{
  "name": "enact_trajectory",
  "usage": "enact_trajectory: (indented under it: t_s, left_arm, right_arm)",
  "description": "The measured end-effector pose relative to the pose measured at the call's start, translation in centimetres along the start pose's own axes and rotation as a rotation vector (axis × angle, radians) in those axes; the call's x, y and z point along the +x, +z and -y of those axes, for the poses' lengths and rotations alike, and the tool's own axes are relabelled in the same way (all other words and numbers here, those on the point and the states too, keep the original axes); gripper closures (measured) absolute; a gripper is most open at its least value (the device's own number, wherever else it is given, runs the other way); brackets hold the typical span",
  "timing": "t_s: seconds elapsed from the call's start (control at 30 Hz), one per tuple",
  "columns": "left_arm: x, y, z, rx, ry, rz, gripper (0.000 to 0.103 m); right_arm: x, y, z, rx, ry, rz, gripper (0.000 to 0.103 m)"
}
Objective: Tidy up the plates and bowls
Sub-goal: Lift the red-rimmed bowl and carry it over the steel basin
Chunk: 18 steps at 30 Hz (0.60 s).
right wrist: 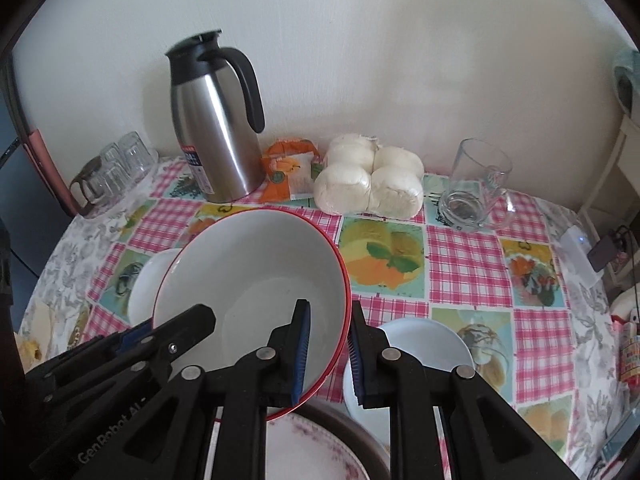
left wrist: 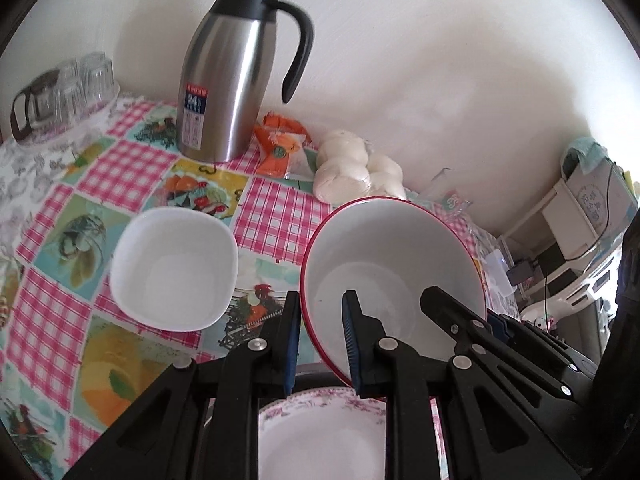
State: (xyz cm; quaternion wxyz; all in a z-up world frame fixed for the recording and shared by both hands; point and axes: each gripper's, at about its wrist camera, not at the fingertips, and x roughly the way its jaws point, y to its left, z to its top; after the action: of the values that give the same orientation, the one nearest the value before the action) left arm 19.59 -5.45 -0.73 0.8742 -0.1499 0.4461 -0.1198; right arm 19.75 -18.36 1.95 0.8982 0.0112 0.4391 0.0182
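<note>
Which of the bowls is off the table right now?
The red-rimmed bowl: both claws, left and right, pinch its rim and hold it tilted. The plain white bowl sits on the tablecloth.

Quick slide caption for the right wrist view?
Both grippers lift a red-rimmed bowl by opposite rim edges above a floral plate.

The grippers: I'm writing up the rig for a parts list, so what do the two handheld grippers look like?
Both are matte black plastic. The left gripper and right gripper each have two angular, tapering fingers joined by round silver rivets, with blue ribbed pads on the inner faces. White lettering beginning "GenRobot" runs along the left gripper's body as seen in the right wrist view. No cables, sleeves or hands show.
</note>
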Motion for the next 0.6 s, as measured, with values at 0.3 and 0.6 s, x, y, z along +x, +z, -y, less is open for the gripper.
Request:
enact_trajectory:
  t_s: [0.3,0.6]
  left_arm:
    - [-3.9,-0.9,1.2,0.041,-0.001,0.023,0.082]
    - [-6.6,-2.4,1.4,0.083,0.023,0.033,0.082]
  right_arm:
    - [-4.1,-2.1,0.3,0.061,0.03,0.034,0.083]
    - [-5.9,-4.9,-0.1,0.12,0.082,0.031,0.083]
